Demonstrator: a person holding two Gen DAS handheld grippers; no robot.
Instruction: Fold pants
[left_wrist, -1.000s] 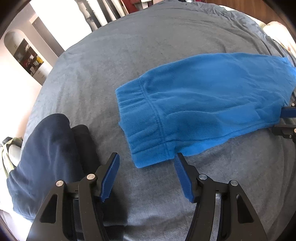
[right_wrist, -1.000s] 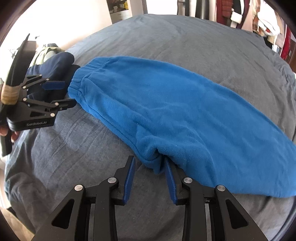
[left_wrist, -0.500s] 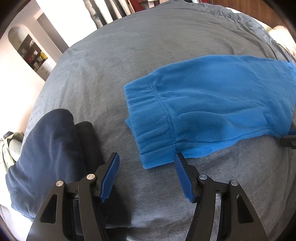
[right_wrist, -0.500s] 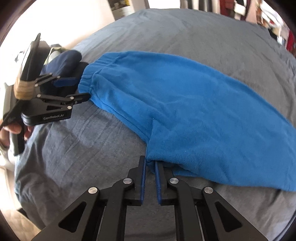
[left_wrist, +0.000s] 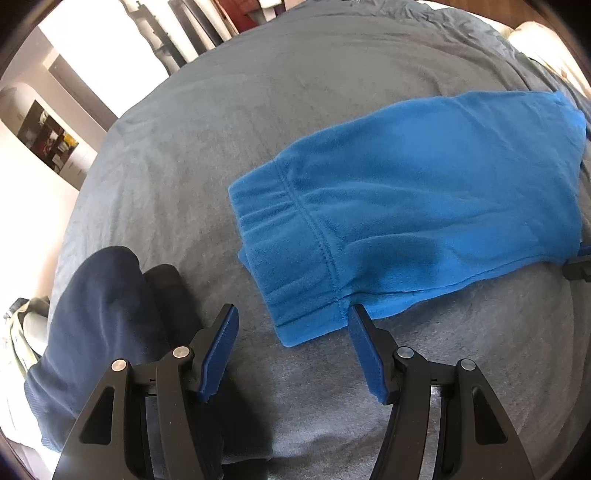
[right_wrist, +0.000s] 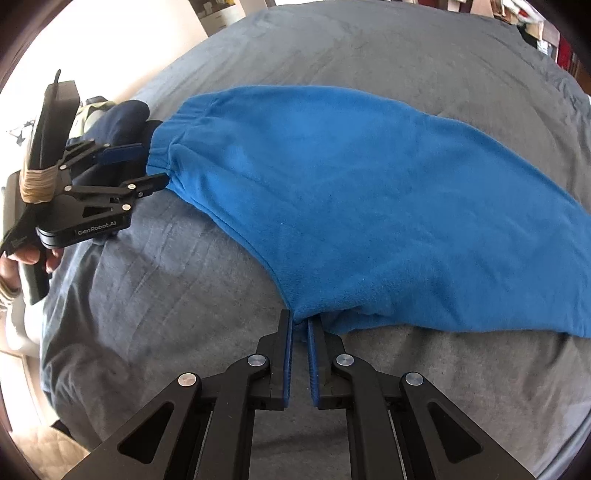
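Note:
Bright blue fleece pants (left_wrist: 424, 192) lie flat across the grey bed cover (left_wrist: 221, 129), waistband toward my left gripper. My left gripper (left_wrist: 291, 328) stands open, and the near corner of the waistband lies between its fingertips without the pads pressing on it. From the right wrist view the pants (right_wrist: 351, 192) spread wide, and my right gripper (right_wrist: 300, 323) is shut on their near folded edge. The left gripper (right_wrist: 153, 166) shows there at the waistband, held by a hand. The right gripper (left_wrist: 580, 260) peeks in at the left wrist view's right edge.
A dark navy garment (left_wrist: 103, 314) is bunched on the bed left of my left gripper, also visible behind it as the navy garment (right_wrist: 125, 114). The bed's edge drops off at the left to a wooden floor (right_wrist: 40, 446). Shelves and furniture stand beyond the bed.
My right gripper's jaws have shut onto the near edge of the pants. The pants have shifted a little in the left wrist view. The left gripper has stayed open in place.

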